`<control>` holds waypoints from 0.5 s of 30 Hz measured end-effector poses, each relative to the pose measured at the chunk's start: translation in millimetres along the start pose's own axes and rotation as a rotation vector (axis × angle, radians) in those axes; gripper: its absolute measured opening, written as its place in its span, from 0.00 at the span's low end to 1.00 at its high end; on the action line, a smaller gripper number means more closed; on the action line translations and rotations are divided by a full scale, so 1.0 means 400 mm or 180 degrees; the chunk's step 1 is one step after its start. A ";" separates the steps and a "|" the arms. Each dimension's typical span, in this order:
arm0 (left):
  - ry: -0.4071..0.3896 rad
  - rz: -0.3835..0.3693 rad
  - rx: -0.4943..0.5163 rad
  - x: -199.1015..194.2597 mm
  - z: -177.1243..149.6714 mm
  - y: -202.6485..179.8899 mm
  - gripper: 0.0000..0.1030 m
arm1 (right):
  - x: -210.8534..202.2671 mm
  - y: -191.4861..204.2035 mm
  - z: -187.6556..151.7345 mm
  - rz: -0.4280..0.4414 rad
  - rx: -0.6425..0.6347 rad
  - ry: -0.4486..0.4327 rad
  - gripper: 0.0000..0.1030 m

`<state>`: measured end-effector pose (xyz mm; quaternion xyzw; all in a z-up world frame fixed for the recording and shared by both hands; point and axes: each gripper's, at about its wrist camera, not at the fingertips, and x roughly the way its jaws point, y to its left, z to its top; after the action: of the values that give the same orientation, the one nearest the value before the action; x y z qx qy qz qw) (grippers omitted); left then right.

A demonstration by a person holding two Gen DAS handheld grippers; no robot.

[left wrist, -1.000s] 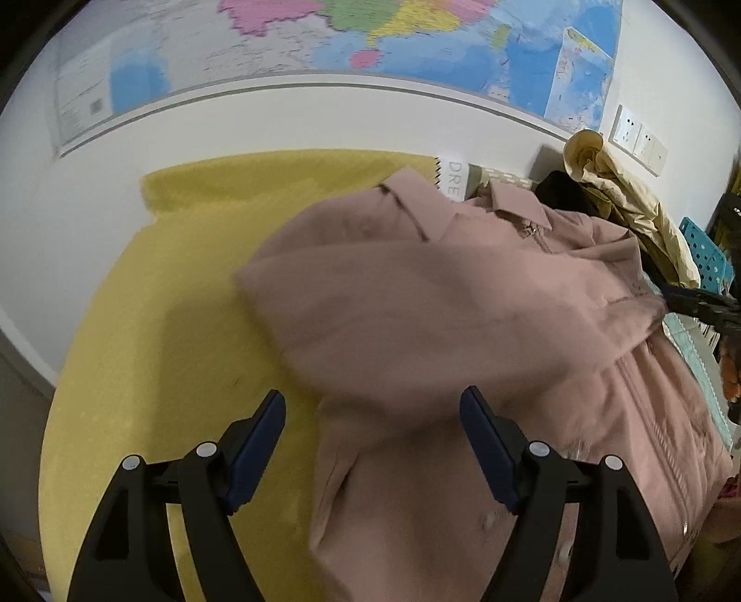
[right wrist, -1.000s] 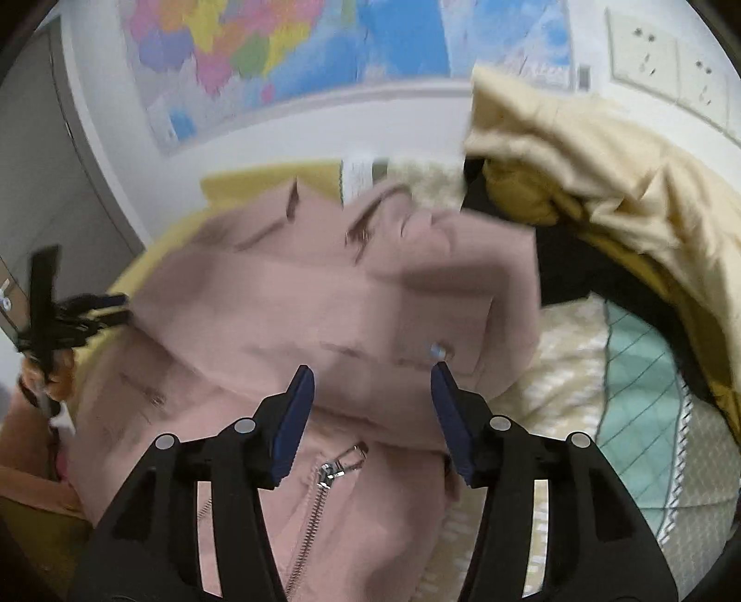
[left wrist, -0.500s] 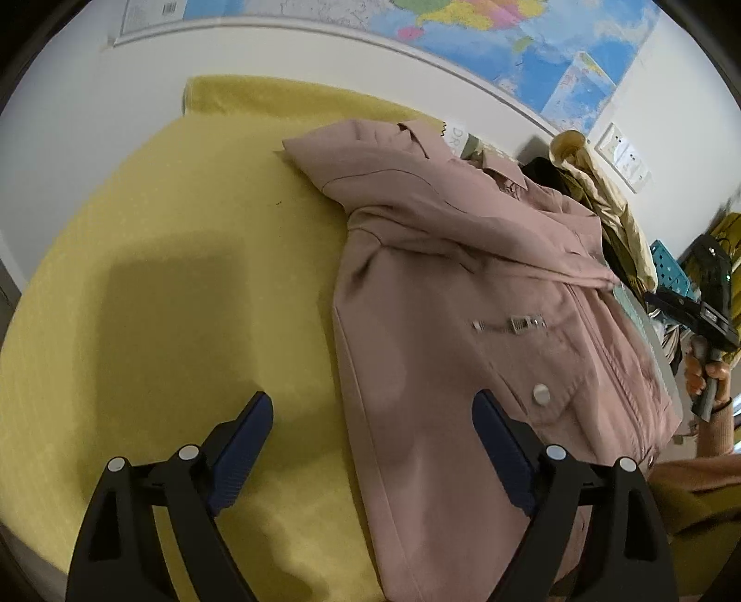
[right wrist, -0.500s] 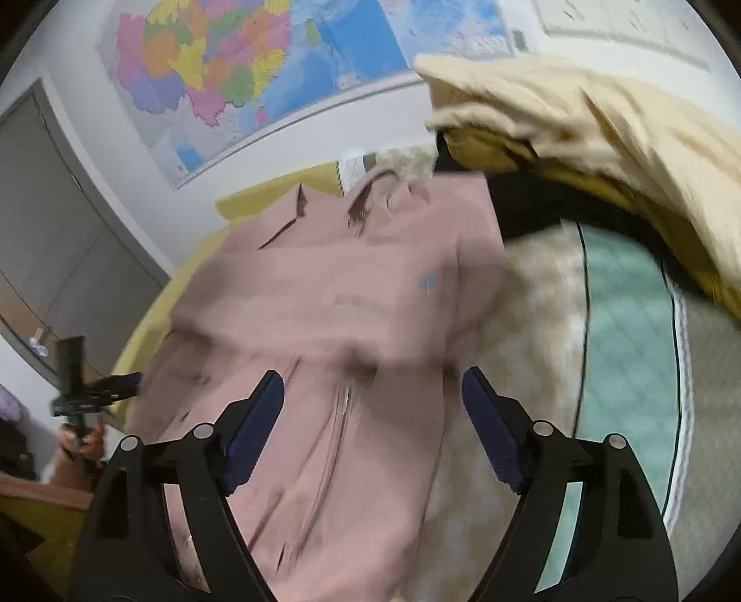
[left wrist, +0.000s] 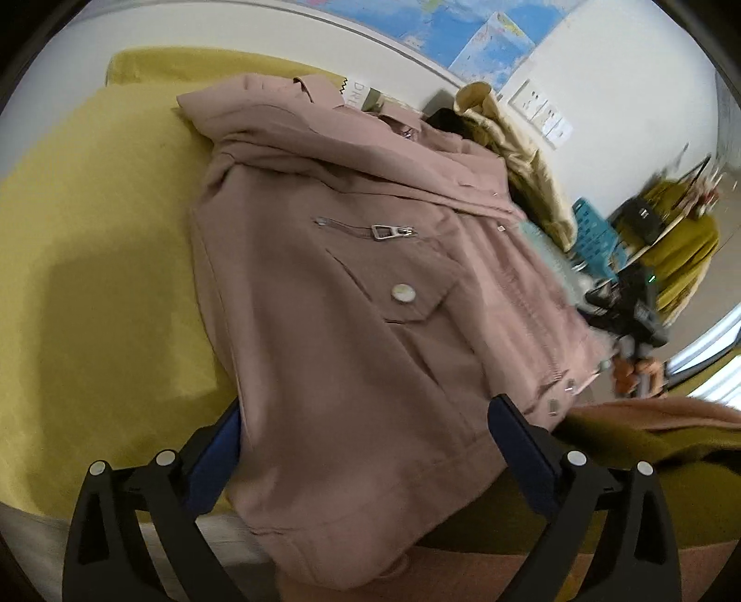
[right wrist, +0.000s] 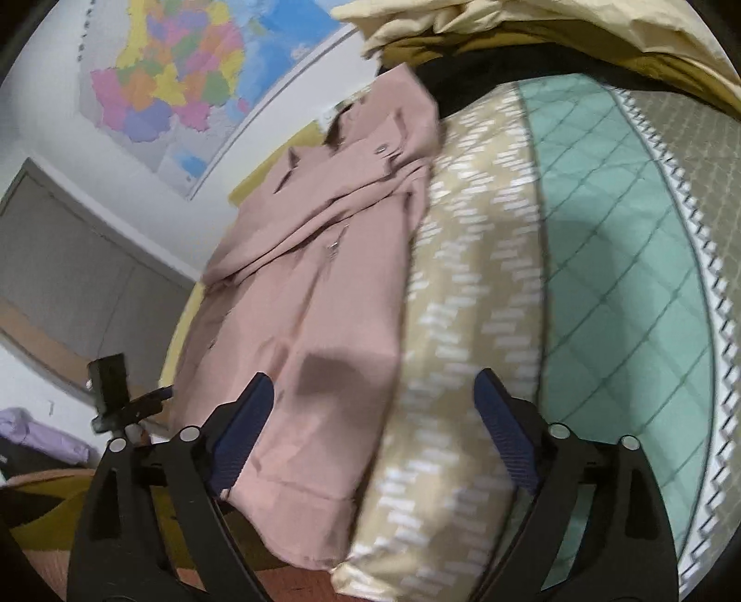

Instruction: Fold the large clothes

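both grippers' wide jaws straddle the pink jacket's [left wrist: 352, 324] hem.

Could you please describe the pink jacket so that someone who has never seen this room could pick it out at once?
Find the wall map and look below it to the yellow blanket spread over the bed. The pink jacket lies flat on it, collar toward the wall. Unlike the cream and black clothes heaped beside it, it is dusty pink, with a flap pocket closed by a pale round button.
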<state>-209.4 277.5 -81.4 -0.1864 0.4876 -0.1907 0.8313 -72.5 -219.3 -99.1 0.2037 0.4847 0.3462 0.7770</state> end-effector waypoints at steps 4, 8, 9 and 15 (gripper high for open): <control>-0.0025 -0.0451 -0.0347 -0.012 -0.008 0.034 0.93 | 0.025 0.033 -0.025 0.0250 -0.0135 0.0170 0.86; 0.0010 -0.0578 -0.0397 -0.013 -0.010 0.030 0.93 | 0.039 0.060 -0.044 0.0521 -0.0223 0.0265 0.86; 0.0017 -0.0557 -0.0359 -0.012 -0.009 0.025 0.93 | 0.042 0.064 -0.045 0.0617 -0.0226 0.0297 0.86; -0.0069 -0.0637 -0.0502 0.000 0.013 0.041 0.93 | 0.072 0.098 -0.047 0.0785 -0.0293 0.0397 0.78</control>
<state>-202.7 292.3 -87.3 -0.3010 0.4711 -0.2317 0.7961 -94.4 -171.7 -99.5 0.2039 0.4869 0.4728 0.7055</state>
